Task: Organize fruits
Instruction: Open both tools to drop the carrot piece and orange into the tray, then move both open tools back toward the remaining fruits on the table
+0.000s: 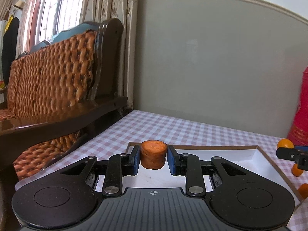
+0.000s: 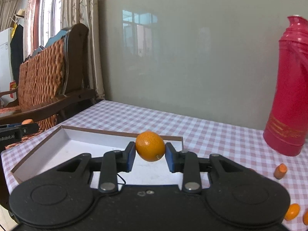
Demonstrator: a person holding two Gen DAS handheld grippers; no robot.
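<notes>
Right gripper (image 2: 150,155) clamps a kumquat (image 2: 150,146), long axis across the jaws, above the tray (image 2: 57,144). Left gripper (image 1: 153,158) pinches a carrot chunk (image 1: 153,155) upright over the tray's far corner.

Red thermos (image 2: 288,88) on checked tablecloth (image 2: 202,127), wicker-backed wooden bench (image 1: 57,73), curtained window (image 1: 55,7)

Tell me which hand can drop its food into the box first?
Probably the left. The left gripper holds the carrot piece low over the white box, close to its floor. The right gripper holds the orange fruit over the box too, but seemingly higher.
</notes>
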